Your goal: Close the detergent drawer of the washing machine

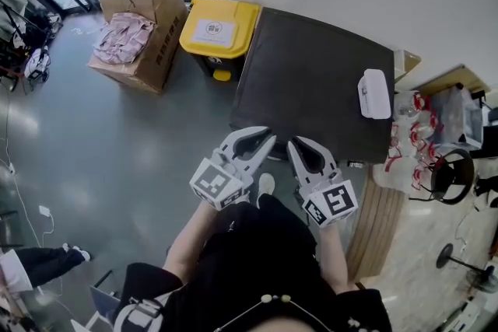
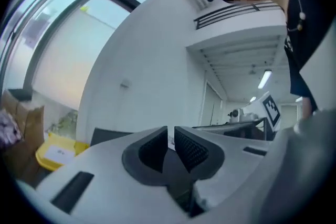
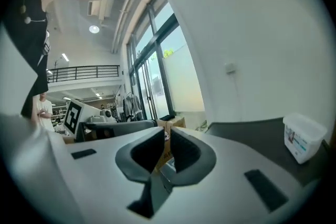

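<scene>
The left gripper [image 1: 261, 138] and the right gripper [image 1: 298, 144] are both nearly clenched and empty, near the dark grey flat-topped washing machine [image 1: 311, 74]. Its detergent drawer, probably hidden under the near edge, should be light, stiff plastic, best pushed on its front face.

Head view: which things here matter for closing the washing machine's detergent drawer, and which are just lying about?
For the job: washing machine (dark top shows, drawer unseen); left gripper and right gripper, both empty.
Lying about: white tub on the machine; yellow bin; cardboard box of pink cloth.
</scene>
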### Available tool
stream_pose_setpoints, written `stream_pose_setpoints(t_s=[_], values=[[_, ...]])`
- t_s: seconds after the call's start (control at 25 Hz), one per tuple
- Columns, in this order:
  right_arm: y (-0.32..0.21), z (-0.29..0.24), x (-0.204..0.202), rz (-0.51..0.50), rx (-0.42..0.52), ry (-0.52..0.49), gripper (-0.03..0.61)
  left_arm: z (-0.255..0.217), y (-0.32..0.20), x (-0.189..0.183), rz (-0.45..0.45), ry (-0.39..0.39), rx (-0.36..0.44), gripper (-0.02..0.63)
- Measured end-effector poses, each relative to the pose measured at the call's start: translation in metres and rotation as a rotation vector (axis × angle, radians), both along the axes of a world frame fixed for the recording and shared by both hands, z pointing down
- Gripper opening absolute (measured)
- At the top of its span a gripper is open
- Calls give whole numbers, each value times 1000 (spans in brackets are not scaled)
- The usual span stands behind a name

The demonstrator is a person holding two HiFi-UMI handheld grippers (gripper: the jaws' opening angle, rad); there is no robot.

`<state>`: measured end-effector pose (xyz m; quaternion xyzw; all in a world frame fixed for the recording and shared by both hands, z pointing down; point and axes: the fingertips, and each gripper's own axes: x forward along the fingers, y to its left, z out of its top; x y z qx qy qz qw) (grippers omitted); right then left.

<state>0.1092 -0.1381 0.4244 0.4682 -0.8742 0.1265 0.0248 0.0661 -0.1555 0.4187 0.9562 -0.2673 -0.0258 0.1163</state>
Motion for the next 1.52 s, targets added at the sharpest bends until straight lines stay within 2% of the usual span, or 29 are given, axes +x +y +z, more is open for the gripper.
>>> stream_pose_setpoints(t_s=[0.16, 0.28, 0.6, 0.72, 0.92, 1.52], values=[[8, -39, -5, 10, 119, -33, 35, -36, 4, -8, -45, -111, 211, 15], [14, -56, -4, 40, 180, -43, 23, -56, 10, -13, -38, -132, 270, 14], [23, -75, -3, 62, 222, -117, 5, -69, 6, -30, -87, -56, 132, 14], [22, -76, -3, 53, 212, -141, 5, -64, 9, -31, -80, -72, 133, 14], [21, -76, 2, 62, 208, -117, 3, -60, 16, -20, -37, -81, 124, 14], [24, -78, 7, 78, 205, -97, 3, -66, 22, -4, 11, -61, 139, 14]])
